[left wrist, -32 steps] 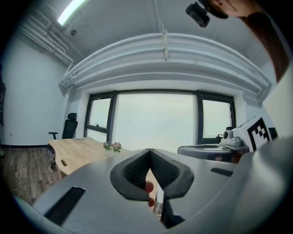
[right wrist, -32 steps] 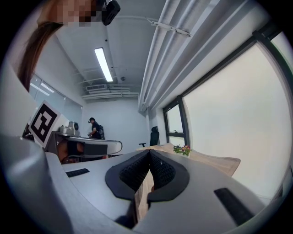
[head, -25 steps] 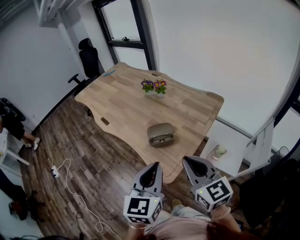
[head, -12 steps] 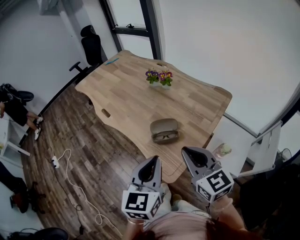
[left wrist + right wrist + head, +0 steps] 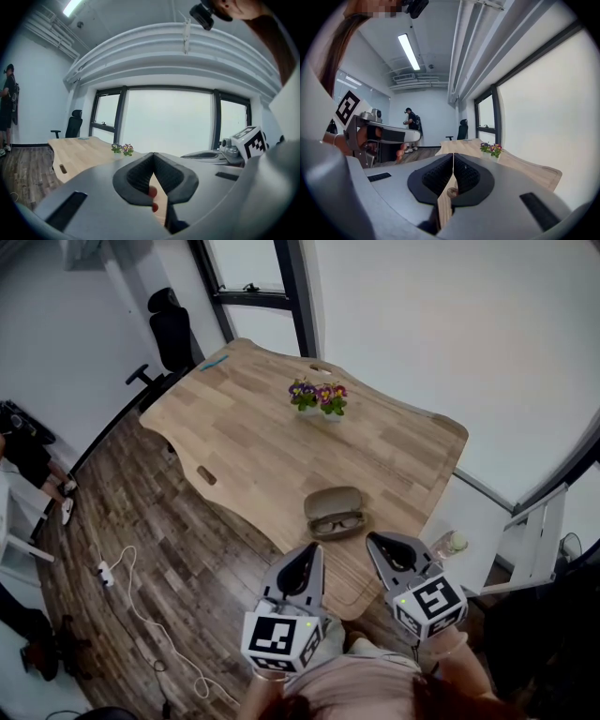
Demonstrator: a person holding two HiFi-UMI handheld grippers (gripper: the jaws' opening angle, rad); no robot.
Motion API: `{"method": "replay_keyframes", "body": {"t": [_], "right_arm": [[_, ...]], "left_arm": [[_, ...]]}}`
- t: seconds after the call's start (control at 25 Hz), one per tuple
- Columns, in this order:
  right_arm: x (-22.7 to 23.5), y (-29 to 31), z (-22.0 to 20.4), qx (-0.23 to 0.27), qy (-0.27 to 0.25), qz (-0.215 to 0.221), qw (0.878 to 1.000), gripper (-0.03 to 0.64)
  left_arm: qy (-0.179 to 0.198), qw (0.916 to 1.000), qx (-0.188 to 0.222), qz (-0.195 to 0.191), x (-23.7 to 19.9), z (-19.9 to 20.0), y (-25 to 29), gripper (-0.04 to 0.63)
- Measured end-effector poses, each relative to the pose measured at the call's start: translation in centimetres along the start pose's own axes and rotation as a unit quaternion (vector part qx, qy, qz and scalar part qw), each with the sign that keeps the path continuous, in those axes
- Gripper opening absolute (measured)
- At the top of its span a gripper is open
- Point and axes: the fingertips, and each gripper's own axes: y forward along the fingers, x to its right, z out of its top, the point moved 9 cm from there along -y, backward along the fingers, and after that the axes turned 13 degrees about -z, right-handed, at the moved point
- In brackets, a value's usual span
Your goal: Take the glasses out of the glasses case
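Closer now, open glasses case (image 5: pixel 333 498); glasses (image 5: pixel 336 522) inside barely discernible.

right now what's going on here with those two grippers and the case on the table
A person holds the left gripper and the right gripper close to the body, by the near edge of the wooden table. Both sets of jaws are together with nothing between them. The glasses case lies open on the table just ahead, with the glasses inside it. Neither gripper touches them.
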Motion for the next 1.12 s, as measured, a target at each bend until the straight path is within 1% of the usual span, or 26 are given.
{"method": "replay_keyframes", "body": {"t": [0.12, 0.48, 0.68, 1.12], "right_arm": [[0.0, 1.3, -0.3, -0.012, -0.003, -0.005, 1.0, 0.002], [-0.4, 5.3, -1.3, -0.04, -0.033, 0.002, 0.999, 0.002], [-0.2, 7.5, -2.1, -0.058, -0.052, 0.008, 0.997, 0.002], [0.1, 11.7, -4.9, -0.109, -0.104, 0.029, 0.988, 0.002]], "left_arm": [[-0.006, 0.9999, -0.002, -0.012, -1.5, -0.1, 0.8, 0.002], [0.001, 0.9996, -0.011, -0.026, -4.8, -0.2, 2.1, 0.002], [-0.001, 0.999, -0.024, -0.037, -6.3, -1.2, 2.8, 0.002], [-0.021, 0.9975, -0.039, -0.055, -9.0, -3.0, 3.7, 0.001]]}}
